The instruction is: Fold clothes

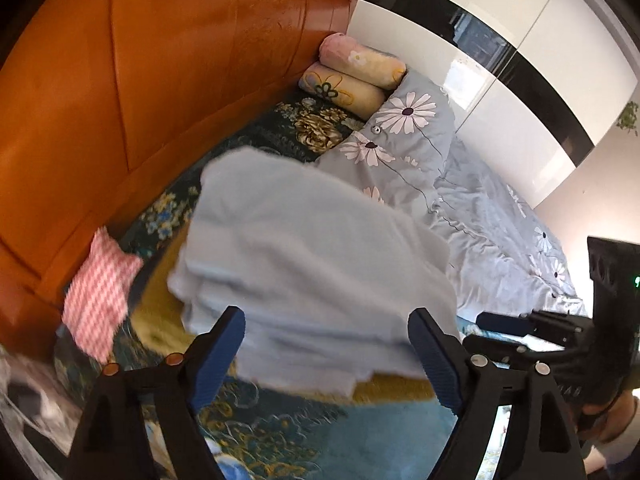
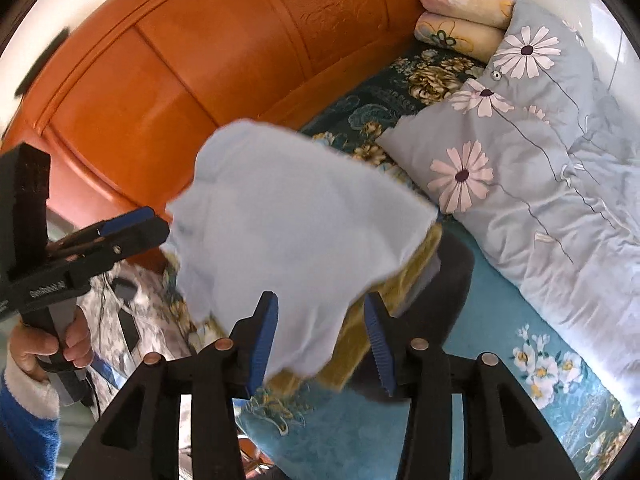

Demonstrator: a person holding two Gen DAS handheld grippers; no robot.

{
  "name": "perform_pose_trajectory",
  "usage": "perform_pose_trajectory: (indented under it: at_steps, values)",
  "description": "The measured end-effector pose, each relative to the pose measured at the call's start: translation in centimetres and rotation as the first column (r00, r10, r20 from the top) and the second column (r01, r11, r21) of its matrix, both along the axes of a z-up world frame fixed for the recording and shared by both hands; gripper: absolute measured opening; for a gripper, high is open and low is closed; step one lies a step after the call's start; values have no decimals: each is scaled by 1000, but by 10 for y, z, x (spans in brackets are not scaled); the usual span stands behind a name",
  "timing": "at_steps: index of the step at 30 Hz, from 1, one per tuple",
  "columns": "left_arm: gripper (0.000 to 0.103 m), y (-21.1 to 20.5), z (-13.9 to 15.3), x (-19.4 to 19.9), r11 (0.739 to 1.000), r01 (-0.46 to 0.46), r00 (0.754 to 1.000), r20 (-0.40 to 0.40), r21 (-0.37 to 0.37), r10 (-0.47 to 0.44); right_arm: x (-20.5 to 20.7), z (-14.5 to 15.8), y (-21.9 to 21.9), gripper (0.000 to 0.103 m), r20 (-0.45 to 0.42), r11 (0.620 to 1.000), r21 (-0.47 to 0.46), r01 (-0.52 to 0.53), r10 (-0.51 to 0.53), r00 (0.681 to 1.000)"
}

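A folded light blue garment [image 1: 304, 272] lies on a pile of clothes on the bed, over a mustard yellow piece [image 2: 360, 332] and a dark one [image 2: 452, 280]. My left gripper [image 1: 328, 348] is open, its blue pads either side of the garment's near edge, not gripping it. My right gripper [image 2: 324, 340] is open too, with the garment's near corner [image 2: 304, 344] hanging between its pads. In the right wrist view the left gripper [image 2: 132, 228] appears at the left, its jaws nearly together, beside the garment's left edge. The garment is blurred in both views.
An orange wooden headboard [image 1: 140, 80] stands behind. A pink checked cloth [image 1: 100, 292] lies at the left. Rolled floral pillows [image 1: 352, 76] and a grey daisy quilt [image 2: 540, 160] lie at the right. The bedspread [image 2: 500, 360] is teal and floral.
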State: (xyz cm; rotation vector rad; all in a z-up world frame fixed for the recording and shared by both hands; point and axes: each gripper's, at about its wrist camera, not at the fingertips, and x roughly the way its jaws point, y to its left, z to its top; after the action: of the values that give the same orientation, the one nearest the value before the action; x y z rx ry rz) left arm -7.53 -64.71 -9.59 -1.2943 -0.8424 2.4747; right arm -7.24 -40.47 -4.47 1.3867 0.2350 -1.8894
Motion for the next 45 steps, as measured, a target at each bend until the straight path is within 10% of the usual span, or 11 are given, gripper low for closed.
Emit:
perform_pose_trajectory:
  at_steps: [7,12,45]
  values:
    - [102,21,-12,36,1000,-25,1000,6,3,25,33,-26,26,51,23,999,40,31,-32,999]
    - [103,32,-24,50,999,-33,999,24,-33,34,47,-37,40,73,27,997,42,63,-65,998]
    - [103,73,-70,84,952,-191,973,80,-240,216,90,-67,47,80,-200,993,109,43,-21,980]
